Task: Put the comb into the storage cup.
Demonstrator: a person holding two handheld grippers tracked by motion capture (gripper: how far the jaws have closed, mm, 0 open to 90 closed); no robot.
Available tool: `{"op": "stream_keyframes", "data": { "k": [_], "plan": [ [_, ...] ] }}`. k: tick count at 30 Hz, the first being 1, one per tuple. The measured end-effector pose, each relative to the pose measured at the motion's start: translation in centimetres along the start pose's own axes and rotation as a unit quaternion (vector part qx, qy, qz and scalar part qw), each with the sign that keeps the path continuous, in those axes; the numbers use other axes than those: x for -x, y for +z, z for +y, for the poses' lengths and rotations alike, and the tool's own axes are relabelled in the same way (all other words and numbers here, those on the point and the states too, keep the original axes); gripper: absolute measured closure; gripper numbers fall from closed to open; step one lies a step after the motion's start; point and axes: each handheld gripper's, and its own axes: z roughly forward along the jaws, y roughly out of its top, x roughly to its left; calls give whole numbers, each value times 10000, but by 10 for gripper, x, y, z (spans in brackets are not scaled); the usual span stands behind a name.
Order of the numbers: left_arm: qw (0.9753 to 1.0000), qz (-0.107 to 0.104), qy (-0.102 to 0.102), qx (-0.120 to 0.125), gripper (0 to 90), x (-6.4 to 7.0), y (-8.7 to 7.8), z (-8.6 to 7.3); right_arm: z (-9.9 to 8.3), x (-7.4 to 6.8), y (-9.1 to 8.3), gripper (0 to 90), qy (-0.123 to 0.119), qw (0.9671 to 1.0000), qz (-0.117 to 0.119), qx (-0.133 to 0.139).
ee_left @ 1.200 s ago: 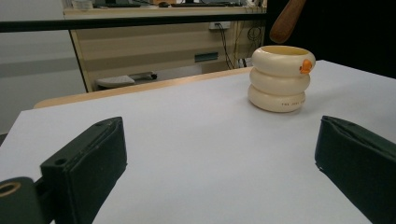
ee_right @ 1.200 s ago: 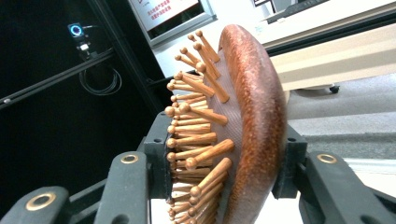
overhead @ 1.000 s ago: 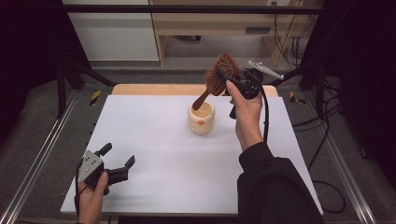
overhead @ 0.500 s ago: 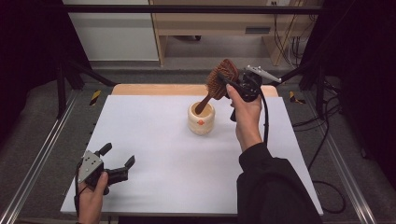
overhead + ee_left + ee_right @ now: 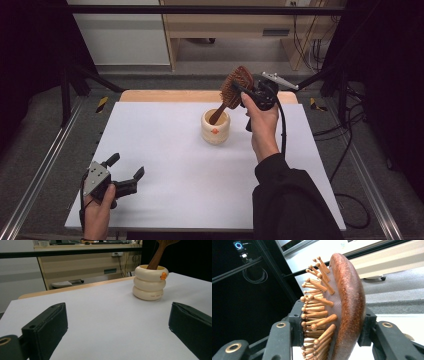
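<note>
Two tools in play: the right tool [image 5: 245, 90] clamps the wooden hairbrush [image 5: 235, 90] by its head, handle dipping into the cream cup [image 5: 215, 127] mid-worktop [image 5: 165, 150]. Down at seven o'clock, the left tool [image 5: 125, 172] rests wide open, gripping nothing.

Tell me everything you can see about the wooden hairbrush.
The wooden hairbrush is reddish-brown, with an oval head, a smooth rounded back and rows of ball-tipped wooden pins set in a pad. It stands tilted, head up, its narrow handle dipping into the cream ringed cup on the white table. The right gripper is shut on the head, one of its fingers on the pin side, the other against the back. Whether the handle touches the cup's bottom cannot be seen.
</note>
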Motion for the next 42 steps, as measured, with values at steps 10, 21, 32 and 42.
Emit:
{"op": "stream_keyframes", "data": {
  "k": [10, 21, 32, 42],
  "plan": [
    [10000, 1, 3, -2, 20, 0, 0, 0, -6, 3, 3, 520, 30, 10000, -15, -86],
    [10000, -2, 0, 5, 20, 0, 0, 0, -12, 5, 8, 520, 28, 9998, -49, -165],
    [10000, -1, 4, 6, 20, 0, 0, 0, -14, 5, 10, 520, -8, 9998, -61, -210],
    [10000, -1, 11, 14, 20, -1, 0, 0, -17, 4, 13, 519, -31, 9996, -78, -274]
  ]
}}
